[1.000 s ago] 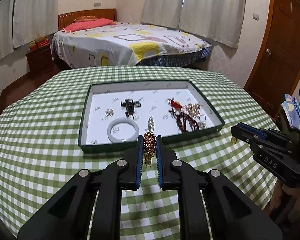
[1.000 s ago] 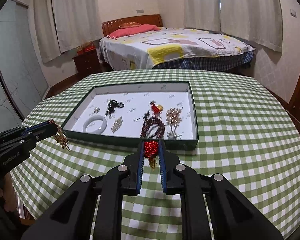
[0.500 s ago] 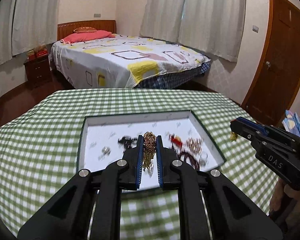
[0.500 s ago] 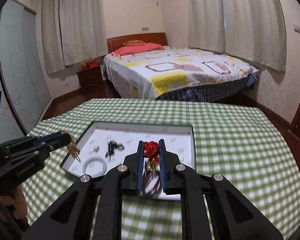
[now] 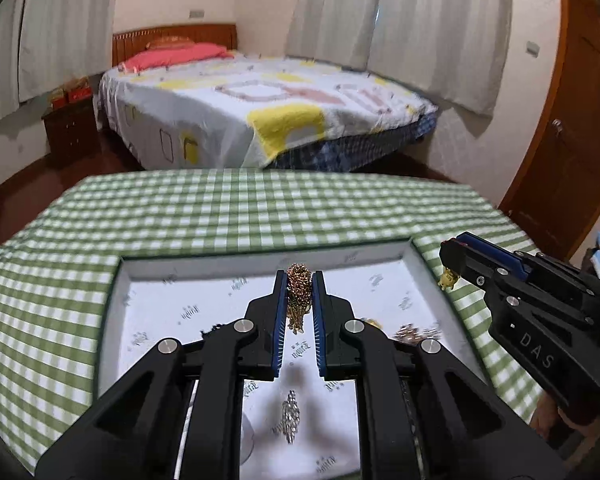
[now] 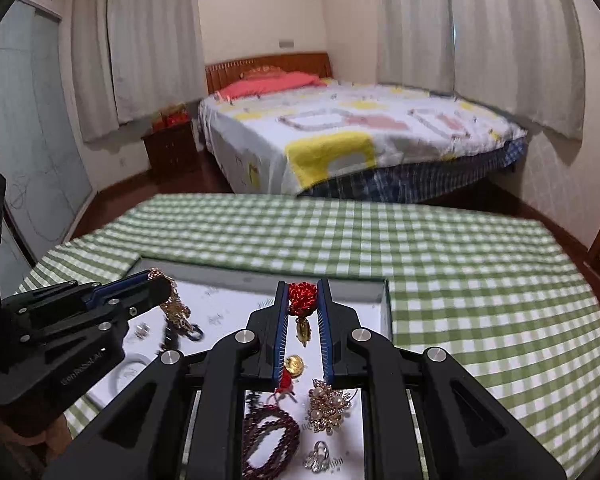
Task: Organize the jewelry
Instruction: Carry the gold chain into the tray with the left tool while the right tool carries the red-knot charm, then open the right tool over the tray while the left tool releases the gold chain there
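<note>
Left wrist view: checked table (image 5: 260, 200) fills mid-frame, tray (image 5: 112, 300) below it. Left gripper (image 5: 299, 280) clamps a gold chain (image 5: 298, 286) over tray centre; right gripper (image 6: 303, 292) pinches a red knot (image 6: 302, 298) above the tray's lower-right pieces. Best lower each onto bare lining, then release gently.

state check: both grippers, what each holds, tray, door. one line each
left gripper: shut on gold tassel piece
gold tassel piece: pinched, strands hanging, above the tray
right gripper: shut on red knot ornament
red knot ornament: pinched, gold pendant dangling
tray: open-topped, holds jewelry, on the checked table
door: closed
</note>
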The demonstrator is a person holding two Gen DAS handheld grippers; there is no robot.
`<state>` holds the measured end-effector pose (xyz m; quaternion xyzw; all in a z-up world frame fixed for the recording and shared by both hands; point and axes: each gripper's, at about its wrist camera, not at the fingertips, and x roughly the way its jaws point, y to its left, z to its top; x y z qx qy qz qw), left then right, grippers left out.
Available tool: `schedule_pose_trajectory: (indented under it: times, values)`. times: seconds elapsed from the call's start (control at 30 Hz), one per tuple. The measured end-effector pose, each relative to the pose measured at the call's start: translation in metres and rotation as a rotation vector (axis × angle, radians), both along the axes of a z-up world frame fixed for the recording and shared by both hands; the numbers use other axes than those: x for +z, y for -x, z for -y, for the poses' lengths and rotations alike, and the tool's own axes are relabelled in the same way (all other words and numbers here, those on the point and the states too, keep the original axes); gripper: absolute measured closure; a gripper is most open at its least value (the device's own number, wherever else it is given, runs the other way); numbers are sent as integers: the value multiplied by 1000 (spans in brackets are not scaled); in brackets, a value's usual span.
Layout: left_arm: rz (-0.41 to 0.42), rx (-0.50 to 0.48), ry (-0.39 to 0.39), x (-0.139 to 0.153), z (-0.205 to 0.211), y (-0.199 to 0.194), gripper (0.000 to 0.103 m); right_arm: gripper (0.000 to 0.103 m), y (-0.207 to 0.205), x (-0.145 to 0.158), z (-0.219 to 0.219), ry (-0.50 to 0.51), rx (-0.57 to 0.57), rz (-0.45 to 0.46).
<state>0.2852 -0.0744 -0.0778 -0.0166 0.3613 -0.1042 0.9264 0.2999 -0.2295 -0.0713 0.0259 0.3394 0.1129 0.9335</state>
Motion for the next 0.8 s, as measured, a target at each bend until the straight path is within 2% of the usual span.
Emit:
schedule_pose_trajectory:
  times: [0.1, 0.23, 0.4, 0.8]
  values:
    - [-62, 15, -25, -25, 4, -18, 91, 88, -11, -19, -1, 8, 1, -50]
    - [-112, 31, -56, -41, 6, -32, 91, 88, -23, -38, -1, 26, -7, -102]
    - [-137, 41, -84, -50, 8, -39, 91, 88, -33, -51, 0, 36, -8, -155]
    - [-178, 40, -108, -58, 11, -48, 91, 88, -44, -59, -3, 57, -19, -196]
